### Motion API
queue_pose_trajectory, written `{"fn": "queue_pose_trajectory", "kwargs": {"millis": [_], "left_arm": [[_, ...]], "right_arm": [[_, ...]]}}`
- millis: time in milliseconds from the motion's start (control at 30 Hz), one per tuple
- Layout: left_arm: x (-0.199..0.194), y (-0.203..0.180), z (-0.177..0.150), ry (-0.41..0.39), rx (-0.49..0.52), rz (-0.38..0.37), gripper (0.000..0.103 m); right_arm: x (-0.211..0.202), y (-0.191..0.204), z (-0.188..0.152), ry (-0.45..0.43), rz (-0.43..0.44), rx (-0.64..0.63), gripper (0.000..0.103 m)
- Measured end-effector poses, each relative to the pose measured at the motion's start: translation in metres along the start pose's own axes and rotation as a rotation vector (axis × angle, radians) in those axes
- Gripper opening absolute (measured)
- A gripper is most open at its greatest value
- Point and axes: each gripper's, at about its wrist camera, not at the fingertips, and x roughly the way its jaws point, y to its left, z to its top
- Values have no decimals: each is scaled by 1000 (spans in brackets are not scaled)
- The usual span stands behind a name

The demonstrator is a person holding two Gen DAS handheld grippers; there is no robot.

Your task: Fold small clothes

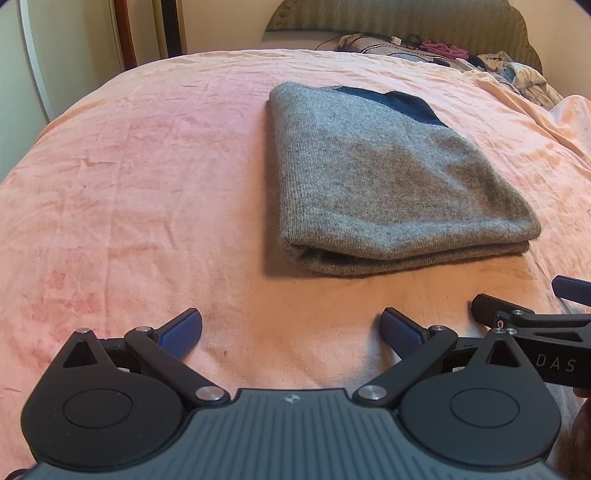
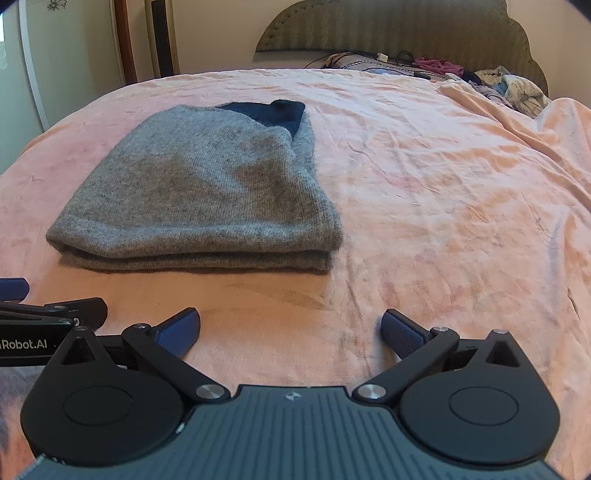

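Plenty of bare pink bedspread (image 1: 147, 184) all around the folded grey sweater (image 1: 388, 177), so it's easy to reach from either side. Only clutter is the clothes pile (image 2: 509, 83) near the headboard (image 2: 406, 26), well away.

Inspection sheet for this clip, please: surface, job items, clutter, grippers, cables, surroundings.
Surface: wrinkled pink bedspread, faint stains.
Job's things: grey knit garment with dark blue patch, folded flat, layered edge towards the grippers.
Clutter: heap of mixed clothes at the far right of the bed.
Grippers: left gripper and right gripper open, empty, short of the garment.
Cables: dark cords by the headboard.
Surroundings: olive scalloped headboard, cream wall, wooden frame.
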Motion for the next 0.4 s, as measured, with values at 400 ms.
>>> {"fn": "queue_pose_trajectory", "kwargs": {"millis": [400], "left_arm": [[-29,2,-5,-141,68,15,103]], "right_arm": [[-9,-27,15,-16,84,89,103]]}}
